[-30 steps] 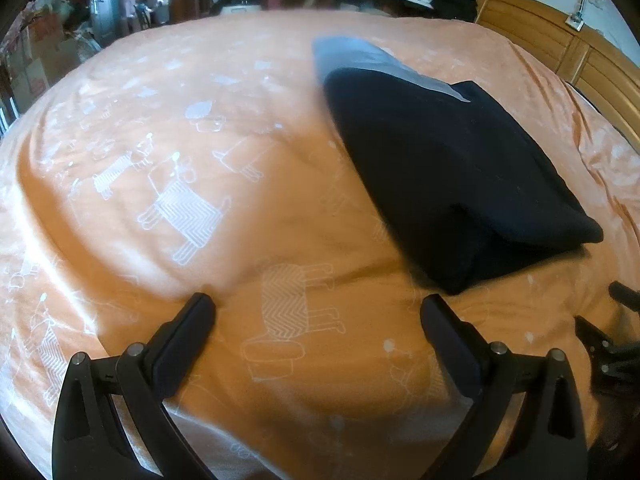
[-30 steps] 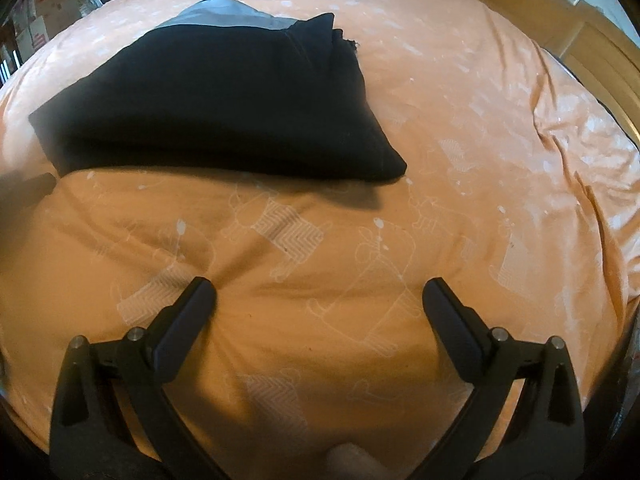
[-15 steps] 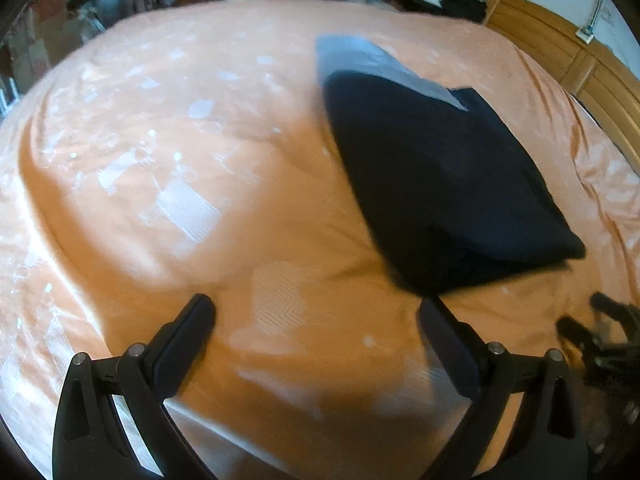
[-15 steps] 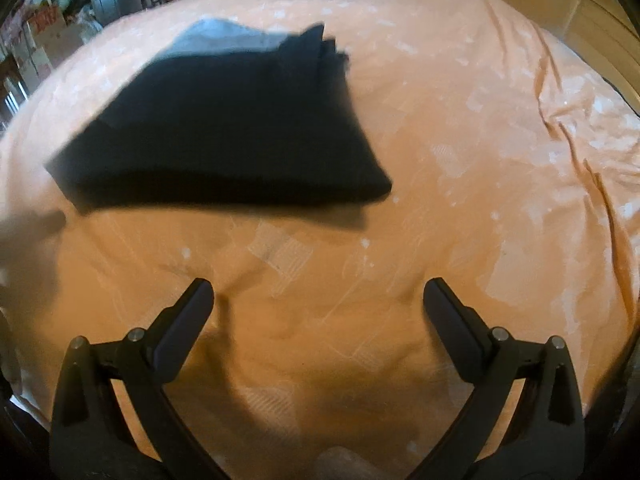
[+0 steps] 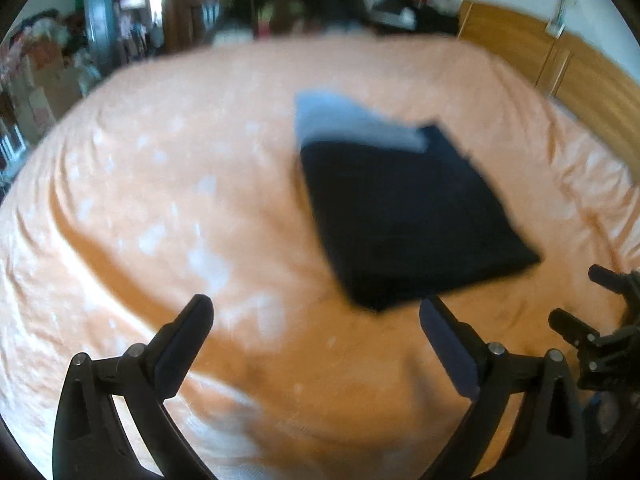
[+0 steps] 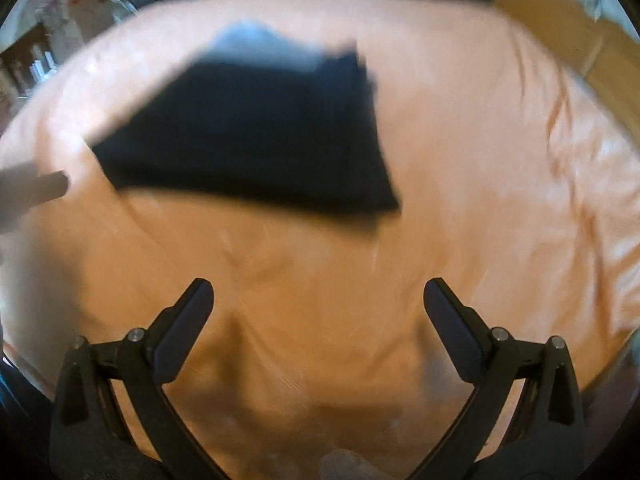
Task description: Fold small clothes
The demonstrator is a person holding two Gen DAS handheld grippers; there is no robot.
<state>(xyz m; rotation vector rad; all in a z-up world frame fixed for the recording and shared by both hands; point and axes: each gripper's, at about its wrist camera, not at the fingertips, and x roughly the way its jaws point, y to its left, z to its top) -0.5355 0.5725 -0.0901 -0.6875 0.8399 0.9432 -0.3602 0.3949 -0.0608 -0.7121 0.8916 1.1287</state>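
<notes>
Folded dark garment (image 5: pixel 408 216) on bed, beyond both empty, spread grippers

My left gripper (image 5: pixel 316 312) is black plastic, two flat fingers with silver screws at the joints. My right gripper (image 6: pixel 319 295) looks identical.

A folded black garment (image 5: pixel 408 216) with a pale grey-blue layer showing at its far edge is lying on an orange bedsheet (image 5: pixel 168 208) scattered with blurred white patterns, beside a honey-brown wooden headboard (image 5: pixel 560 60).
</notes>
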